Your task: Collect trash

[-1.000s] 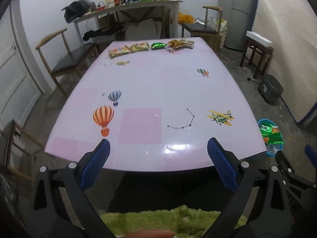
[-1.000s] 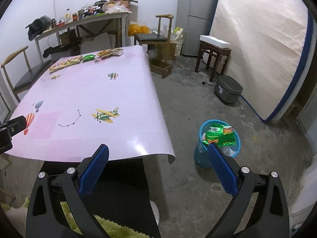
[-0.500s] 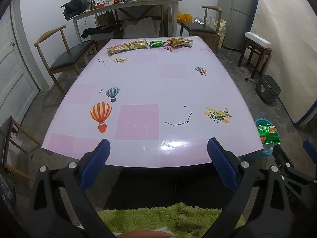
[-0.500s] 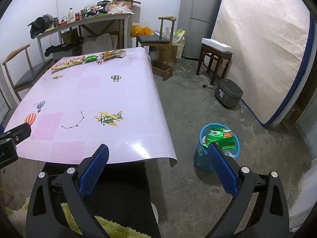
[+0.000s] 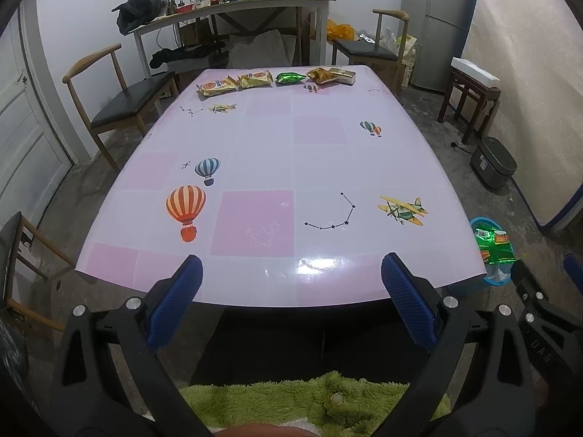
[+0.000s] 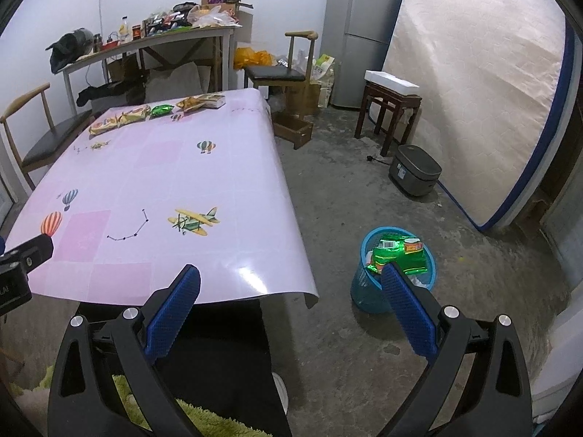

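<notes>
Several snack wrappers lie in a row at the far edge of the pink table (image 5: 291, 153): two yellow packets (image 5: 235, 83), a green foil one (image 5: 289, 78) and an orange one beside a box (image 5: 331, 75); they also show in the right wrist view (image 6: 156, 111). A blue bin (image 6: 395, 273) on the floor right of the table holds a green foil bag (image 6: 399, 253); it also shows in the left wrist view (image 5: 492, 251). My left gripper (image 5: 291, 276) is open and empty at the table's near edge. My right gripper (image 6: 291, 287) is open and empty, over the table's near right corner.
Wooden chairs (image 5: 120, 98) stand left of and behind the table. A cluttered side table (image 5: 233, 3) lines the back wall. A stool (image 6: 391, 109), a rice cooker (image 6: 413, 174), a fridge (image 6: 360, 32) and a leaning mattress (image 6: 473, 91) are on the right.
Both grippers have drawn back and risen a little from the table, so more of the table and floor shows. Both stay open and empty.
</notes>
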